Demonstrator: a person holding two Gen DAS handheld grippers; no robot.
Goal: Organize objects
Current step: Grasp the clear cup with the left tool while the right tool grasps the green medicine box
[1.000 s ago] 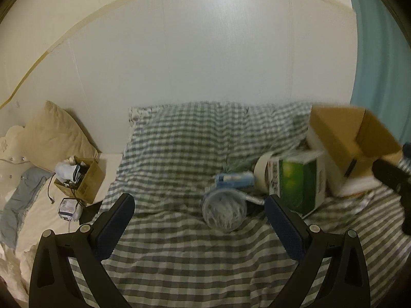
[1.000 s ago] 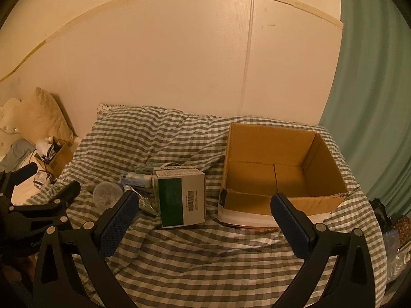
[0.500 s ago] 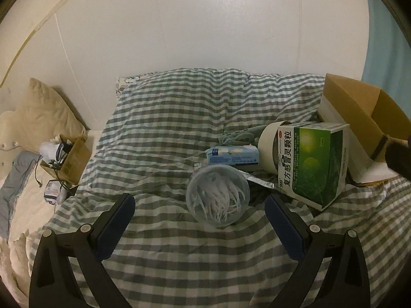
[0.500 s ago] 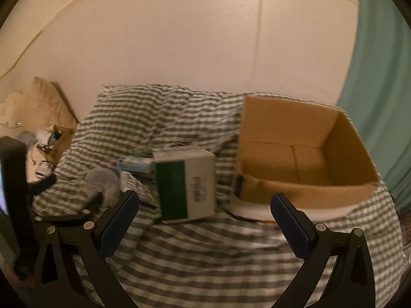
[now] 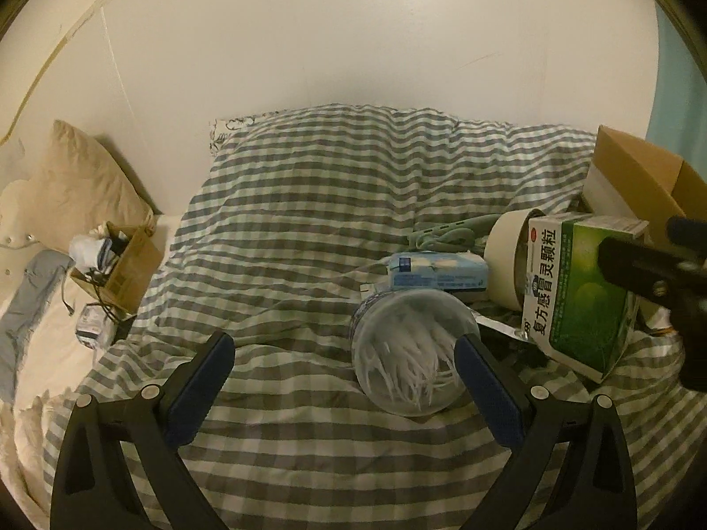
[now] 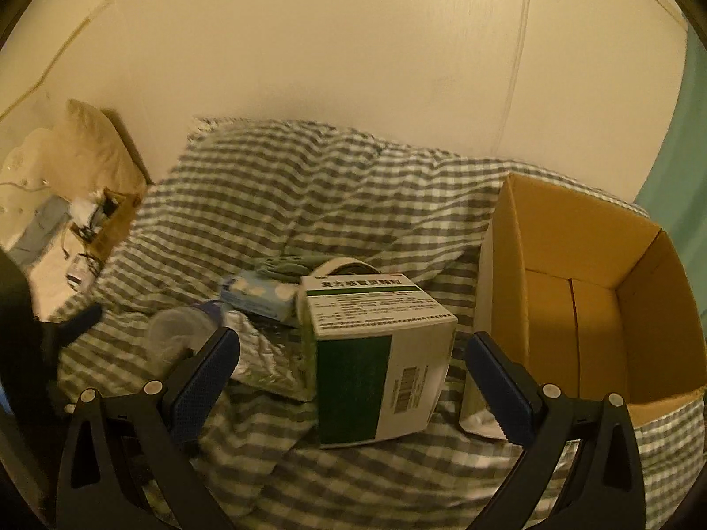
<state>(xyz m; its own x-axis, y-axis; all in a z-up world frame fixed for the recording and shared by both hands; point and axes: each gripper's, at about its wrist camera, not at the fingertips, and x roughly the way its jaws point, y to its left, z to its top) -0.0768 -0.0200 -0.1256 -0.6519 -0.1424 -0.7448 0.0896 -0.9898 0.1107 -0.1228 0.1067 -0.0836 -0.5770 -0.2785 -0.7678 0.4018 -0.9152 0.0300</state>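
Note:
A clear round tub of white swabs (image 5: 408, 353) lies on its side on the checked bedcover, just inside my open left gripper's (image 5: 344, 369) right finger. Behind it lie a pale blue packet (image 5: 437, 271), a roll of tape (image 5: 506, 256) and a green and white medicine box (image 5: 579, 296). In the right wrist view the medicine box (image 6: 375, 353) stands between the fingers of my open right gripper (image 6: 351, 373), with the tub (image 6: 176, 335) at its left. An open cardboard box (image 6: 583, 300) stands empty at the right.
A small cardboard box of clutter (image 5: 117, 260) and a beige pillow (image 5: 84, 176) sit at the left by the wall. A teal curtain (image 6: 680, 154) hangs at the right. The checked bedcover (image 5: 309, 229) spreads over the bed.
Both grippers have moved forward and down toward the objects. The tub now sits close to the left gripper's right finger, and the medicine box now lies between the right gripper's fingers.

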